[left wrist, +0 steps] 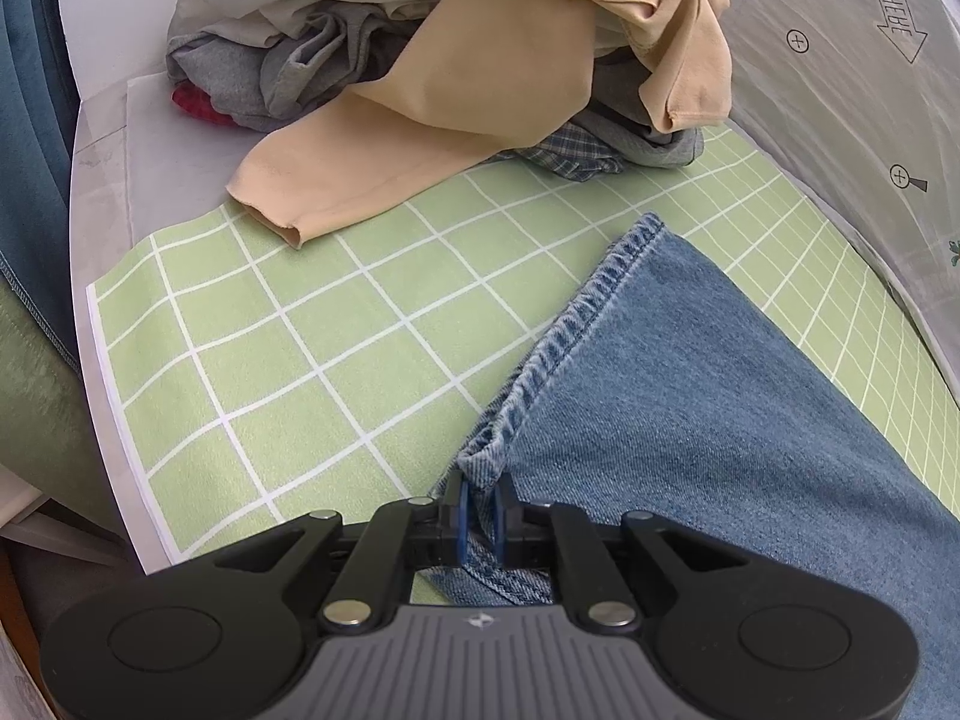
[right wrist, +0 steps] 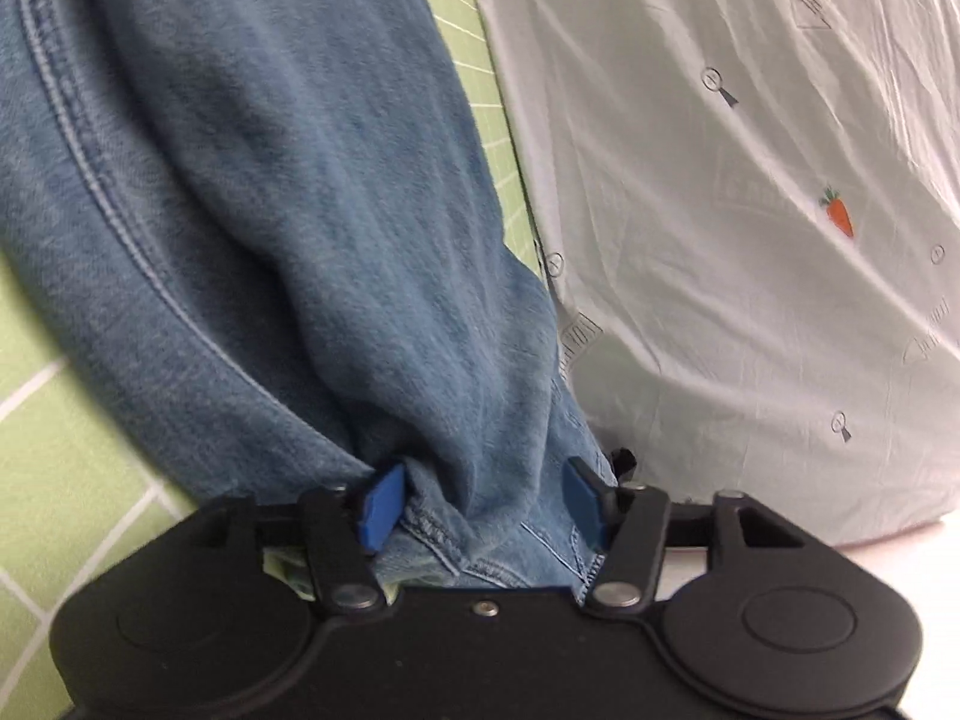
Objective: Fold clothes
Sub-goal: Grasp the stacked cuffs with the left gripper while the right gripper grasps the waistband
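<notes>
Left wrist: left gripper (left wrist: 480, 516) pinched tight on jeans (left wrist: 690, 372) hem corner, beyond fingertips. Right gripper (right wrist: 483, 501) fingers spread, denim bunched between; actual grip unclear, waistband cut off.

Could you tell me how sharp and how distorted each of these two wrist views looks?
Left wrist: sharp, jeans stitching crisp, green grid mat lines bowed by fisheye. Right wrist: softer, denim slightly blurred, corners darkened; even, soft daylight in both, no glare.
</notes>
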